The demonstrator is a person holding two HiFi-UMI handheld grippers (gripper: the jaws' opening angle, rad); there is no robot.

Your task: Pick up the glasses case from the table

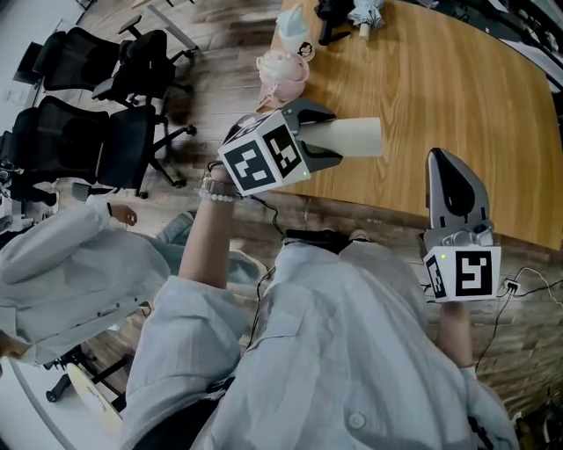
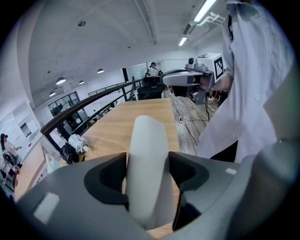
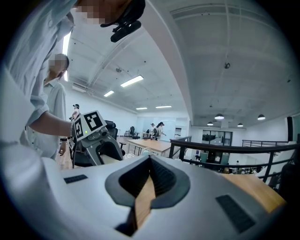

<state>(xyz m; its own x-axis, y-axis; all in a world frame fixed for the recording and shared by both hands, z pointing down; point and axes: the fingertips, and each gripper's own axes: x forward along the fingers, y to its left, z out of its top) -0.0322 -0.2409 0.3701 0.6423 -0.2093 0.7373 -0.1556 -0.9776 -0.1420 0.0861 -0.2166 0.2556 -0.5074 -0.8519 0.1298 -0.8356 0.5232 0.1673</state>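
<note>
Left gripper (image 2: 149,172): clamped tight on the glasses case (image 1: 359,137), one jaw on each long side, with roughly half the white case poking out past the tips.
Glasses case: off the table (image 1: 457,97), by my read. It hangs over the near long edge towards the left corner, lying about level, with wood visible beneath it in the left gripper view.
Why that hold: a squeeze across the narrow width gives the pads flat, smooth shell to bite on. The case looks rigid enough to take it without slipping.
Right gripper (image 1: 442,165): jaws together with nothing between them. Only a sliver of table wood shows behind the tips. It points upward over the near edge, well apart from the case, and looks to be simply out of the way.
Progress: the pick looks done or all but done. What remains is a steady carry.
Table top: warm wood grain, bare around the case. Clutter sits up at the far left corner: a pink bundle (image 1: 281,70), a pale bag (image 1: 295,25) and some dark items I can't identify.
Room: plank floor, with black office chairs (image 1: 97,132) left of the table. A second person in a pale coat (image 1: 62,264) is at the near left, and a cable (image 1: 528,281) trails on the floor at right. Strip lights and a dark railing show in the gripper views.
</note>
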